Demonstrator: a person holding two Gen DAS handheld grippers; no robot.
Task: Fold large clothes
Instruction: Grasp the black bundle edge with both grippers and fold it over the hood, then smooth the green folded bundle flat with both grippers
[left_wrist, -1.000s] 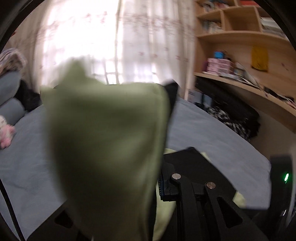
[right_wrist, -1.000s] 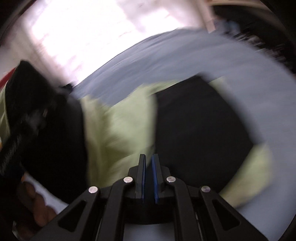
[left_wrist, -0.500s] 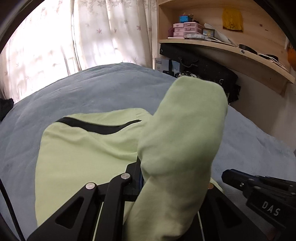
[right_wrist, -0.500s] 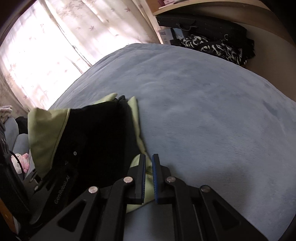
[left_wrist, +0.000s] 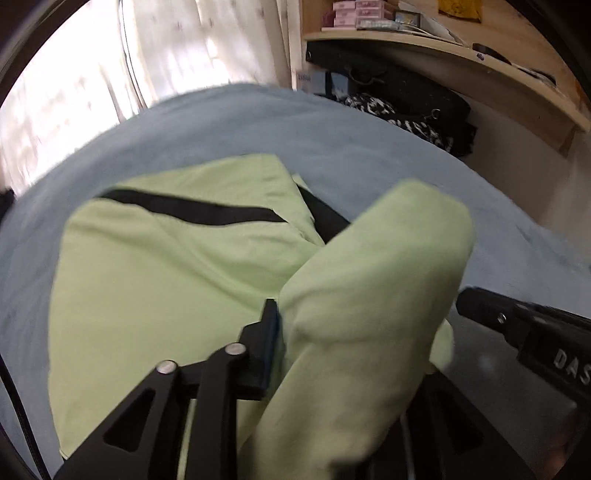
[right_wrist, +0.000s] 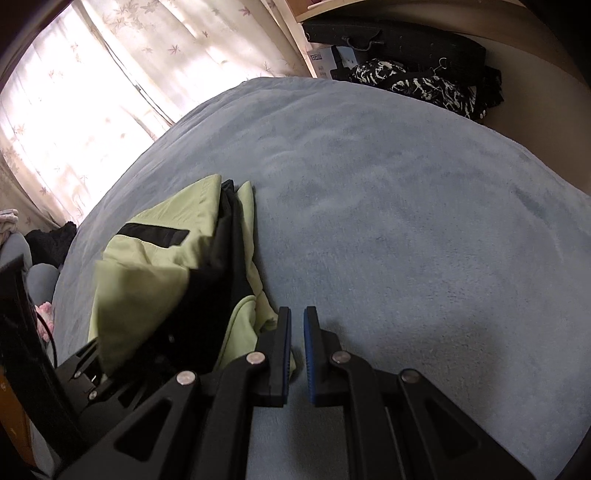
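A: Left gripper (left_wrist: 291, 325) status?

B: Pinching a fold of the light green garment (left_wrist: 166, 280). One finger (left_wrist: 271, 332) was visible; the other sat hidden under the cloth, which bunched up over the jaws toward 2 o'clock.

A: Where was the rest of the garment?

B: Flat on the grey-blue bed cover (left_wrist: 369, 147), spreading from the left gripper toward 10 to 12 o'clock. Black stripe (left_wrist: 192, 208) ran across the panel at 11 o'clock.

A: Right gripper (right_wrist: 296, 332)?

B: Fingers a narrow gap apart, nothing between them. It hung over bare bed cover (right_wrist: 406, 240). Blue pads (right_wrist: 309, 354) faced each other.

A: Garment relative to it?

B: In the right wrist view the garment (right_wrist: 140, 288) sat at 9 to 11 o'clock, edge just beside the left finger. Black lining (right_wrist: 221, 258) showed between green layers. Couldn't tell if cloth touched the finger.

A: Background?

B: Floral curtains (right_wrist: 110, 74) at 11 o'clock, black bag (right_wrist: 399, 40) and a black-and-white patterned cloth (right_wrist: 424, 85) at 1 o'clock past the bed edge. Wooden shelf (left_wrist: 461, 44) at 1 o'clock in the left wrist view.
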